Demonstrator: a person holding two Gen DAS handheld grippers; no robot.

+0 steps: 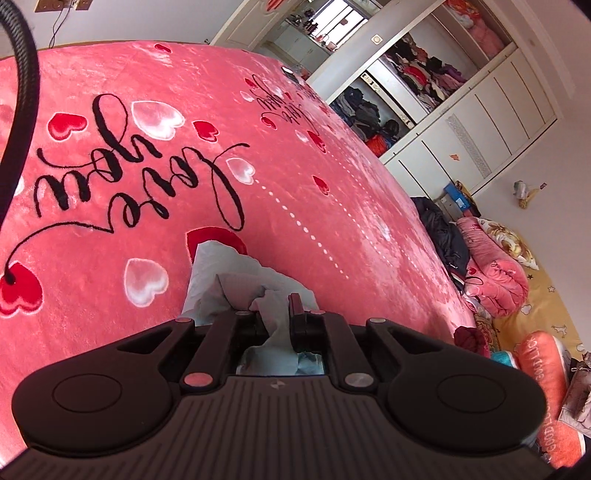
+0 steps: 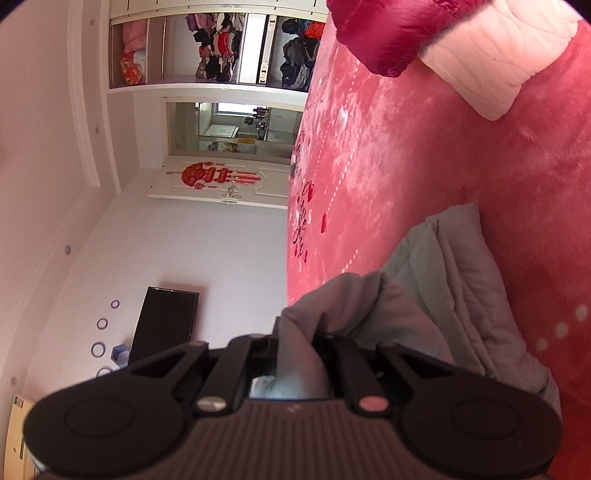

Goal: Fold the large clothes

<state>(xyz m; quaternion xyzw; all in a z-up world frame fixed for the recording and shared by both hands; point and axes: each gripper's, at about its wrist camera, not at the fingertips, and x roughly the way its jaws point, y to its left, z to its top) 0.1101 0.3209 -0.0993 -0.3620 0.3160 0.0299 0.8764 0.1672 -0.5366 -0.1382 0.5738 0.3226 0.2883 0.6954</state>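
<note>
Pink heart blanket (image 1: 332, 155), both hand-held grippers (image 1: 275, 314) (image 2: 299, 332) clamped on pale garment (image 1: 221, 280) (image 2: 461, 280)

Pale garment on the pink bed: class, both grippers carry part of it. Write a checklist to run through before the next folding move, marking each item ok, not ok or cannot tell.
1. Left gripper shut on the pale garment: ok, cloth bunched between its fingers.
2. Right gripper shut on the garment: ok.
3. Bare pink blanket ahead of the left gripper: ok.
4. Red jacket at the far end of the bed in the right wrist view, away from the garment: ok.
5. Both grips on matching corners: cannot tell.
6. Garment flat, no twist between grips: cannot tell.
</note>
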